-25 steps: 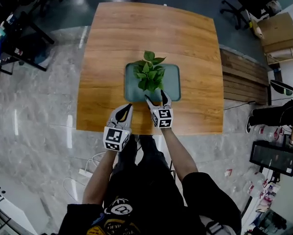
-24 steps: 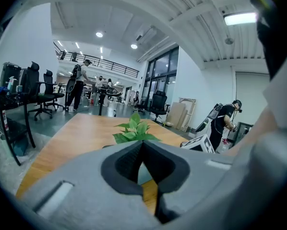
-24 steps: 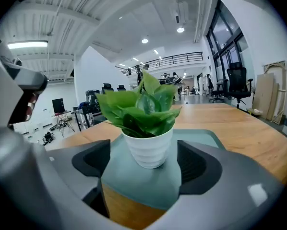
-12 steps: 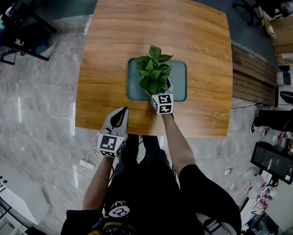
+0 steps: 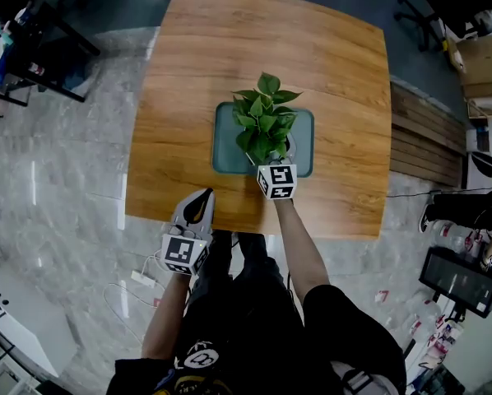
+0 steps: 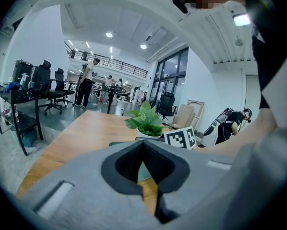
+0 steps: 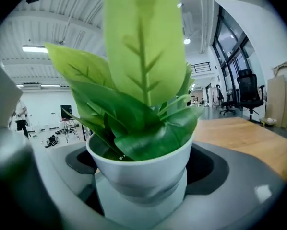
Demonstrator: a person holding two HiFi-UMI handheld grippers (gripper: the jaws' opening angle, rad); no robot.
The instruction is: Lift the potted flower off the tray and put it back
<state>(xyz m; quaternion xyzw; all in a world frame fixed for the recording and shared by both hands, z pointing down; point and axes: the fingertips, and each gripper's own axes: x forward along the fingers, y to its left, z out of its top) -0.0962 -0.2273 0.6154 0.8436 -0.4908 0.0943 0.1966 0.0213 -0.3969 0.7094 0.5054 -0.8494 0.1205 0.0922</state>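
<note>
A leafy green plant [image 5: 265, 122] in a white pot [image 7: 143, 176] stands on a grey-green tray [image 5: 223, 161] in the middle of a wooden table [image 5: 188, 64]. My right gripper [image 5: 276, 158] reaches over the tray's near edge. Its jaws stand on either side of the pot and are closing; dark gaps still show between pads and pot. Leaves hide its fingertips in the head view. My left gripper [image 5: 203, 197] hangs shut and empty at the table's near edge, left of the tray. From the left gripper view, the plant [image 6: 146, 121] is ahead.
Office chairs and a dark desk [image 6: 23, 99] stand on the left, with people walking far behind. Cardboard boxes [image 5: 485, 64] and wooden planks [image 5: 427, 138] lie right of the table. A person [image 6: 232, 123] sits on the floor at the right.
My right gripper has gone forward over the tray's near edge, opened, and now brackets the pot. The left gripper has stayed at the table's near edge.
</note>
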